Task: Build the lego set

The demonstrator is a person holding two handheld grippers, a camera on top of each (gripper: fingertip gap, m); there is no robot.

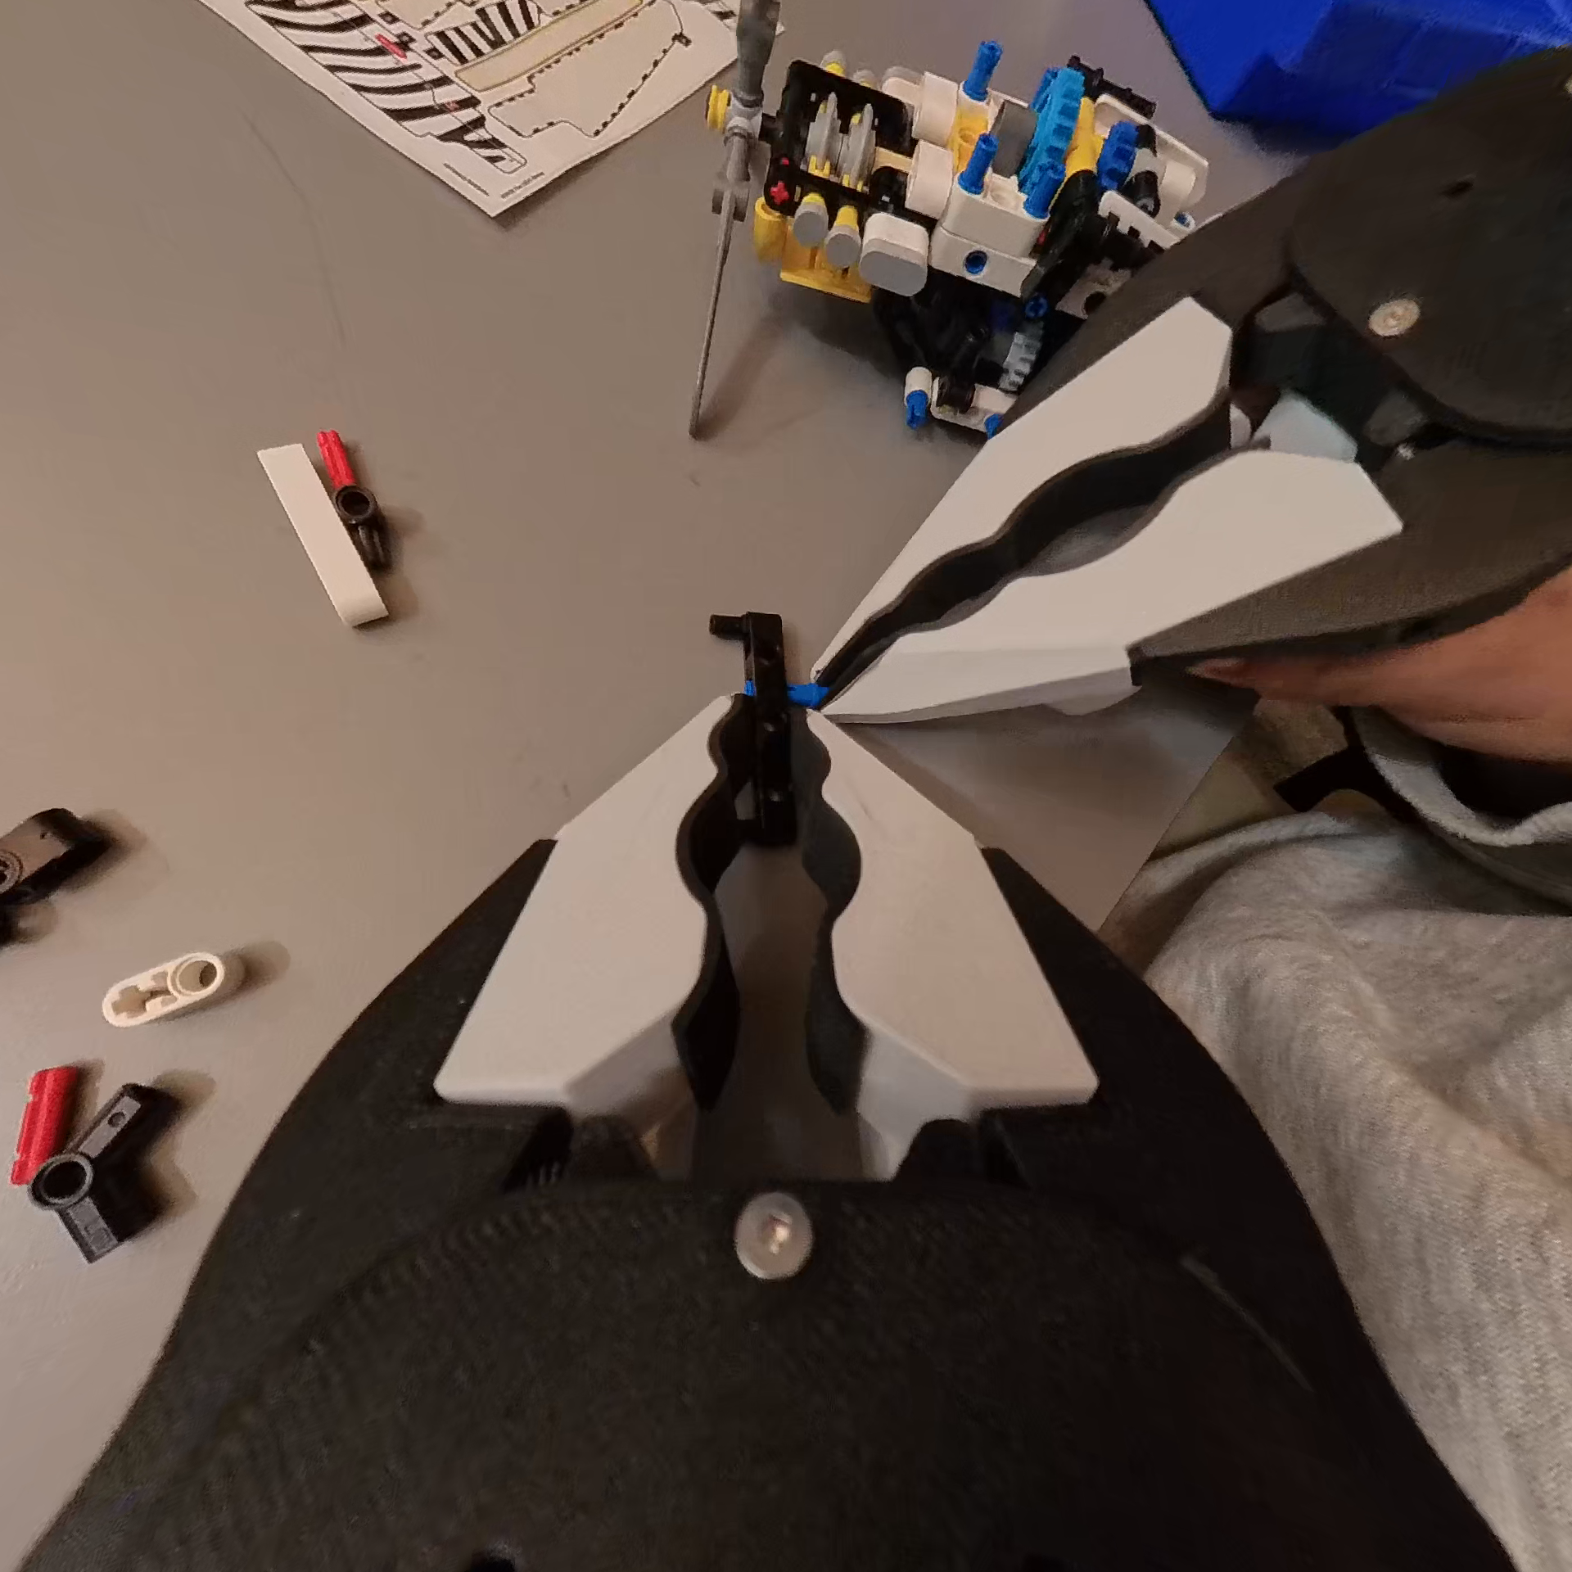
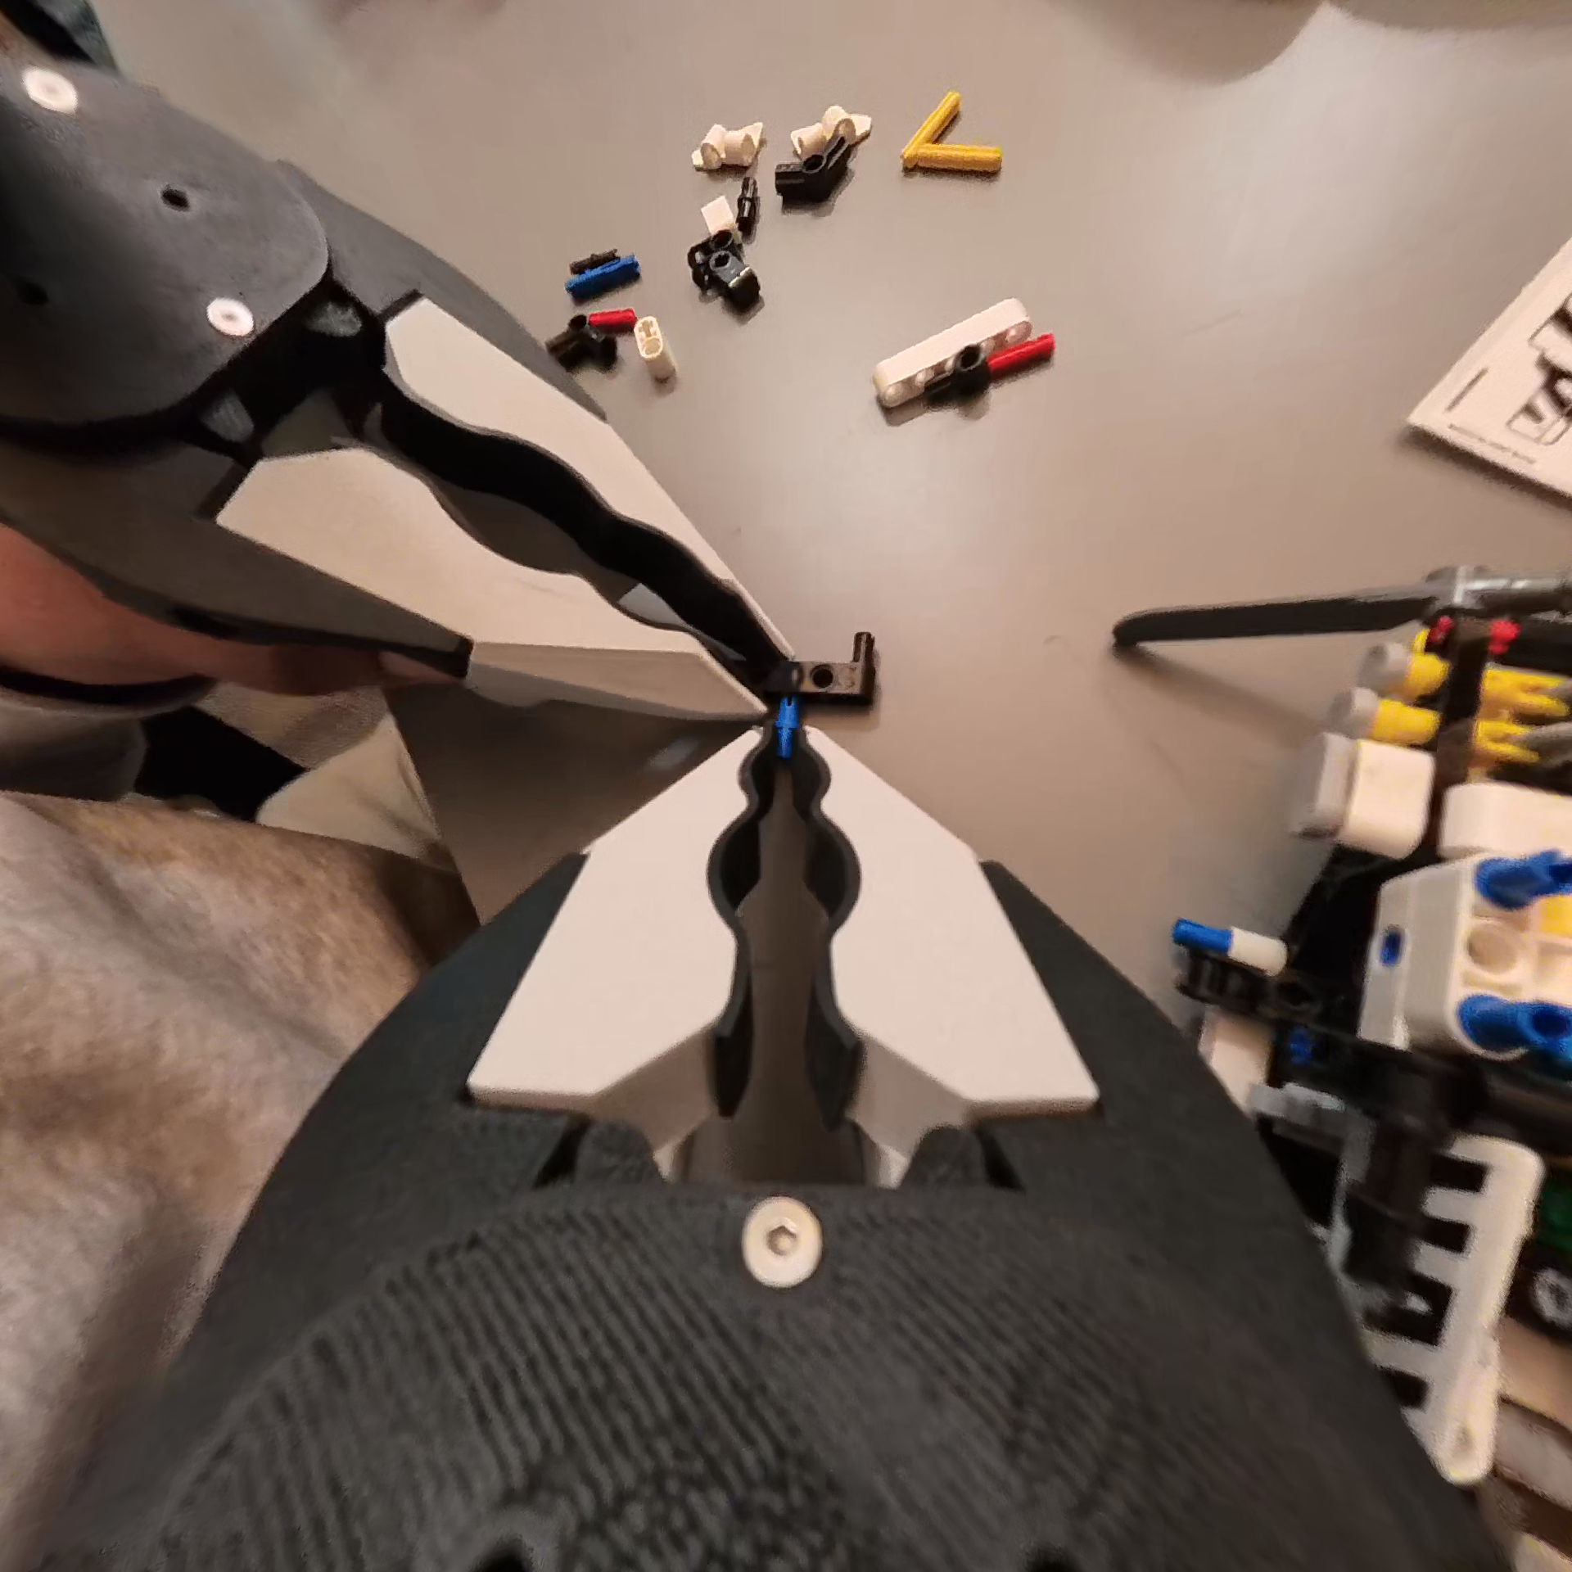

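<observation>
Now, left fingers (image 1: 770, 706): mine, closed narrow around a black beam (image 1: 770, 748), which stands up between the tips with its hooked end poking out past them.
Right fingers (image 2: 787, 748): pinched on a small blue pin (image 2: 786, 733), held lengthwise at the very tips.
Pin and beam: the pin's free end meets the side of the beam, right where my two sets of tips come together; how deep it sits in the hole I cannot tell.
Where this happens: above the grey surface (image 1: 510, 357), near its edge by my lap.
Half-built model (image 1: 961, 221): white, yellow, black and blue, standing on the surface beyond my right fingers, apart from the beam.
Grey rod (image 1: 719, 281): slanting down from the model's end to the surface.
Loose pieces: a flat white bar (image 1: 321, 534) with a red-and-black pin (image 1: 357, 498) just beside it; a small white connector (image 1: 174, 987); a red tube (image 1: 44, 1123) next to a black angled connector (image 1: 93, 1170); two yellow sticks (image 2: 948, 140) crossing in a V farther off.
Printed sheet (image 1: 476, 76): lying flat at the far side of the surface.
Sleeve (image 1: 1361, 1106): grey fabric, low beside my left fingers.
</observation>
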